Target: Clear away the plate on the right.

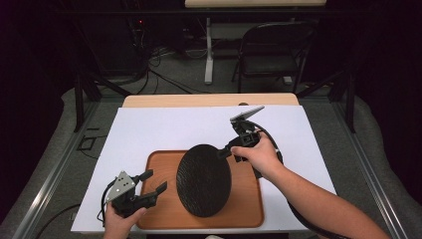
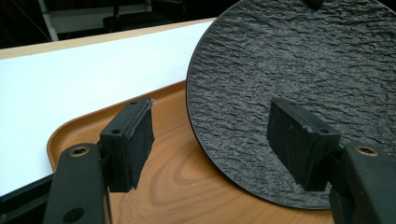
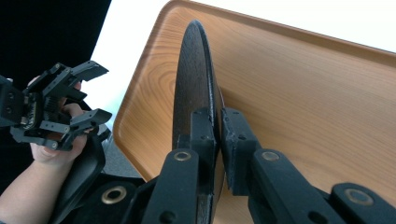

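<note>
Over wooden tray [image 1: 249, 209]: black plate [image 1: 203, 180] tilted, clamped by right hand-held gripper [image 1: 230, 150]; left hand-held gripper [image 1: 154, 181] wide, empty.

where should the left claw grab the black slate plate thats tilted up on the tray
Take the black slate plate by its thin rim on the side facing the left claw, coming in from the left with the jaws straddling the edge. It stands tilted over the wooden tray, the right claw pinching its far rim, so that edge looks free.

Left claw [image 1: 153, 182] gapes wide — right claw [image 1: 226, 151] clamped tight.
</note>
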Demonstrator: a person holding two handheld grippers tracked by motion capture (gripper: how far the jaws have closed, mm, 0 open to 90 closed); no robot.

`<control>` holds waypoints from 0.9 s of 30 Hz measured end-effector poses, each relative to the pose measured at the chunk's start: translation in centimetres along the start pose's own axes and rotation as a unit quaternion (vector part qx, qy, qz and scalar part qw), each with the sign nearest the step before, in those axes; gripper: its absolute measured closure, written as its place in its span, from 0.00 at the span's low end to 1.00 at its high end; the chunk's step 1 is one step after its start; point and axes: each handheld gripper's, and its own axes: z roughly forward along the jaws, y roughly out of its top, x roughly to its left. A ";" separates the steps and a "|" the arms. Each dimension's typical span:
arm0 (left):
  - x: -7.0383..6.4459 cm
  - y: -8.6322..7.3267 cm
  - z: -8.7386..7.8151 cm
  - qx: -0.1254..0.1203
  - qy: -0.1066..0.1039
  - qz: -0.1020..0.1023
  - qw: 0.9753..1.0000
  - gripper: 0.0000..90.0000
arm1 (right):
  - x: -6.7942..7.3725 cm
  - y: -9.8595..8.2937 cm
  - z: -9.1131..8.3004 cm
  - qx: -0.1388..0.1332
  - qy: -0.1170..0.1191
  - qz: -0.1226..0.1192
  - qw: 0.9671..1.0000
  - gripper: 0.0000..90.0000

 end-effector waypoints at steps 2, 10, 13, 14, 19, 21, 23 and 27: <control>0.0 0.0 0.0 0.001 0.002 0.001 1.000 0.36 | -0.1 0.0 0.1 -0.001 -0.008 -0.006 1.000 0.95; 0.0 0.0 0.0 0.001 0.002 -0.001 1.000 0.36 | -0.6 -0.3 0.2 0.001 -0.023 -0.013 1.000 0.96; 0.0 0.0 0.1 0.001 0.003 -0.002 1.000 0.36 | -0.6 -0.3 0.2 0.002 -0.026 -0.013 1.000 0.97; 0.0 0.0 0.1 0.001 0.003 -0.002 1.000 0.36 | -0.7 -0.3 0.2 0.002 -0.027 -0.016 0.999 0.97; 0.1 0.0 0.1 0.001 0.006 -0.002 1.000 0.36 | -0.8 -0.4 0.3 0.003 -0.036 -0.018 0.999 0.97; 0.1 0.0 0.1 0.003 0.006 -0.001 1.000 0.36 | -0.8 -0.4 0.2 0.009 -0.036 -0.016 0.999 0.97; 0.1 0.0 0.2 0.004 0.008 -0.005 1.000 0.36 | -1.0 -0.5 0.2 0.005 -0.033 -0.015 0.999 0.97; 0.1 0.0 0.3 0.005 0.009 -0.006 1.000 0.36 | -1.8 -0.5 0.5 0.011 -0.035 -0.009 0.999 0.97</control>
